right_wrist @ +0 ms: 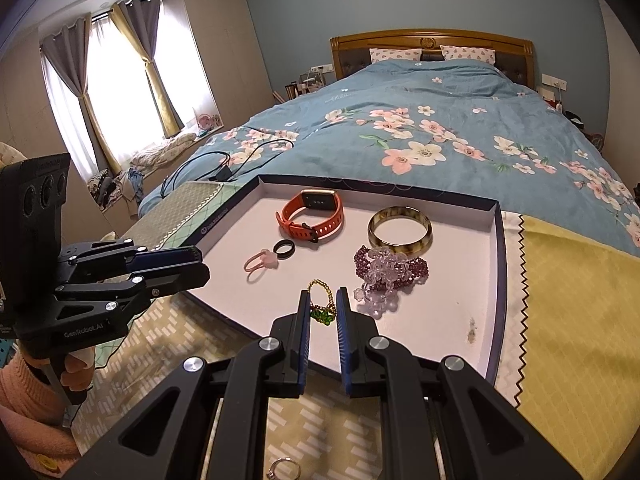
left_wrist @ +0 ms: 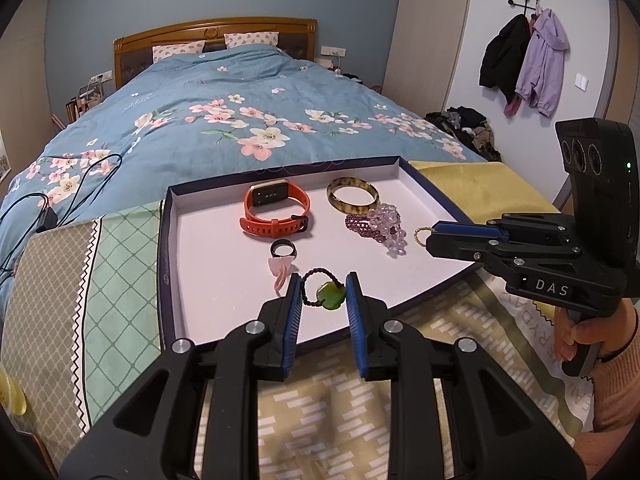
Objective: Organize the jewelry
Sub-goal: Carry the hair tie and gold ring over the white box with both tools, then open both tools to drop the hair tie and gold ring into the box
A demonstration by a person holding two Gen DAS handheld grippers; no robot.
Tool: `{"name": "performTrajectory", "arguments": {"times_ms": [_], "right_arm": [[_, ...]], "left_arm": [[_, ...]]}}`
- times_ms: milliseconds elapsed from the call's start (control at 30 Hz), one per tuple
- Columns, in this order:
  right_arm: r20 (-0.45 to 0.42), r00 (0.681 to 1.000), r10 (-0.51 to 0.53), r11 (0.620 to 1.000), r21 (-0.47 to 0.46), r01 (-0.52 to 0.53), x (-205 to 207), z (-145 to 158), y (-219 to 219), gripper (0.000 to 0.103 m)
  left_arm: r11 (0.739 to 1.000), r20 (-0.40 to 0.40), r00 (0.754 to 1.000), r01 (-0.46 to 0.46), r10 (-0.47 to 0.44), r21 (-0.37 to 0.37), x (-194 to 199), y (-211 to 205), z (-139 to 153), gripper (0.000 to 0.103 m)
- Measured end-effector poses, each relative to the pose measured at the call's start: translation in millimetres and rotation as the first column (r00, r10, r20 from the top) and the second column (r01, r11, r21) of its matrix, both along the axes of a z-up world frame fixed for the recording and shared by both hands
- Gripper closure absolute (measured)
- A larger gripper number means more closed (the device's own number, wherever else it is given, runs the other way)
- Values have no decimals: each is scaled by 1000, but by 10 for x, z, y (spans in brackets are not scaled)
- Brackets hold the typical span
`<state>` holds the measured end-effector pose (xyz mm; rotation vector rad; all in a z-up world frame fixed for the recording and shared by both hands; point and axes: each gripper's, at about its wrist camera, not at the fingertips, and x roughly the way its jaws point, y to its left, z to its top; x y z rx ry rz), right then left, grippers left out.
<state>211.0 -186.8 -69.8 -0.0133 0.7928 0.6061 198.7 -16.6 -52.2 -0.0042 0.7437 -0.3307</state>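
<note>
Left wrist view: left gripper (left_wrist: 322,294) spread wide around green-stone black-bead ring (left_wrist: 325,293); right gripper (right_wrist: 323,310) narrowly brackets, possibly unclamped, gold-chain green-bead ring (right_wrist: 321,300). Shallow white-lined tray (left_wrist: 208,248) holds most pieces; silver ring (right_wrist: 285,469) remains outside.

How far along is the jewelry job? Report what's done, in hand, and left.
Done: orange watch, amber bangle, purple bead bracelet, black ring and pink ring lie in the tray. In hand: the right gripper appears shut on a gold chain; the open left gripper straddles a green pendant. Left: a silver ring lies outside the tray.
</note>
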Motion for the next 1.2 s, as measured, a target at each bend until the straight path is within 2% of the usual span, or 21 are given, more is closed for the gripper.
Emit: {"name": "performTrajectory", "arguments": {"times_ms": [767, 1200], "right_arm": [[-45, 999, -8, 997, -83, 5, 259, -216, 170, 92], [-30, 999, -34, 989, -143, 30, 300, -319, 207, 91]], "left_arm": [[999, -73, 997, -16, 19, 39, 360, -40, -215, 81], [998, -101, 995, -17, 23, 63, 484, -109, -331, 81]]}}
